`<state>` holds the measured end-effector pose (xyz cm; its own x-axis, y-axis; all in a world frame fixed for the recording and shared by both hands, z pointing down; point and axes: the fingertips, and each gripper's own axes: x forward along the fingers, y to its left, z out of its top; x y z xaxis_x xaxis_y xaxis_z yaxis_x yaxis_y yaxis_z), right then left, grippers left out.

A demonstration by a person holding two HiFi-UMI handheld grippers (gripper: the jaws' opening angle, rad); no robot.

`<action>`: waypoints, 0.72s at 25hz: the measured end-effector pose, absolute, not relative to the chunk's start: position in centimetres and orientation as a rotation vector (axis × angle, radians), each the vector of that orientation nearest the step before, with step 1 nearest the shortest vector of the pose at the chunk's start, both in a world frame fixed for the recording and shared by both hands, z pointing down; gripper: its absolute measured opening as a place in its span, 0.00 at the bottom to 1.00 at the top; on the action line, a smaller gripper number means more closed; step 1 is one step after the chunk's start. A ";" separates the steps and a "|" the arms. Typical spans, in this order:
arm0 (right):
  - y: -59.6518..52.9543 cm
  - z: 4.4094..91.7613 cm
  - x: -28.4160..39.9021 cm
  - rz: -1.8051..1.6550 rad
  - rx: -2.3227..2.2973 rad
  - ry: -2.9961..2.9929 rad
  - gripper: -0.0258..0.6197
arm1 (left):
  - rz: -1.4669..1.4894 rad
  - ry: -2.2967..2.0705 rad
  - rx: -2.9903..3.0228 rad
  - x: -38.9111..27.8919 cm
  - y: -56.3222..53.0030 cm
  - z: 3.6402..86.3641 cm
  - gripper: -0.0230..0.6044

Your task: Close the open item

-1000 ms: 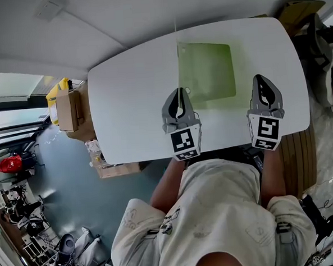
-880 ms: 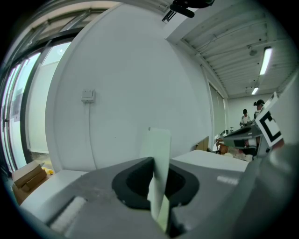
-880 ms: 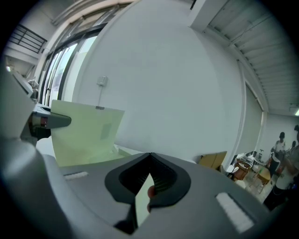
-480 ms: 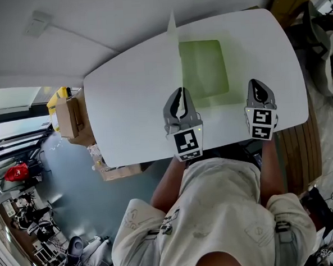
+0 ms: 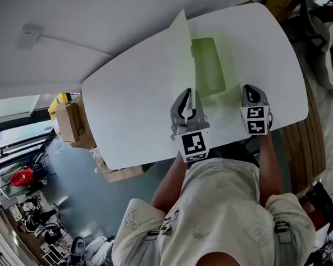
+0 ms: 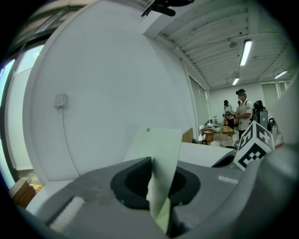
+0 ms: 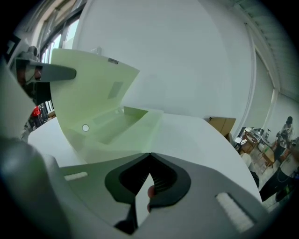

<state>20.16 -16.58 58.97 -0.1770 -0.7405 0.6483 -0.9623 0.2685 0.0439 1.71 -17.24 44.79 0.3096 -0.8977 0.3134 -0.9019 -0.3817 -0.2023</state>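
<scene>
A pale green translucent case lies on the white table (image 5: 131, 103), its shallow base (image 5: 210, 68) flat and its lid (image 5: 181, 50) raised and leaning over the base. My left gripper (image 5: 187, 92) is shut on the lid's free edge (image 6: 161, 149); its jaws have just been opening slightly, with the thin lid still between them. My right gripper (image 5: 248, 87) is shut and empty, low over the table just in front of the base's right side. In the right gripper view the base (image 7: 126, 121) and the tilted lid (image 7: 88, 88) lie ahead of its jaws (image 7: 150, 154).
Cardboard boxes (image 5: 70, 116) stand on the floor by the table's left edge. A dark chair (image 5: 323, 35) is beyond the right edge. People (image 6: 243, 109) stand at desks far across the room. A wall rises behind the table.
The lid has swung from upright to leaning over the base, carried rightward by my left gripper. My right gripper has sunk toward the table beside the base.
</scene>
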 end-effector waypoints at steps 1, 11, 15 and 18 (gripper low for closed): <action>-16.5 59.3 20.1 0.522 1.520 -1.989 0.04 | 0.600 -1.725 2.541 2.2 -17.2 45.0 0.09; -16.1 60.8 19.5 0.580 1.439 -2.019 0.04 | 0.709 -1.568 2.618 6.6 -17.0 47.7 0.11; -15.9 60.9 19.3 0.582 1.417 -2.032 0.04 | 0.760 -1.494 2.617 8.5 -16.3 50.5 0.12; -15.9 60.8 19.1 0.578 1.417 -2.052 0.04 | 0.799 -1.451 2.629 9.6 -16.1 51.6 0.12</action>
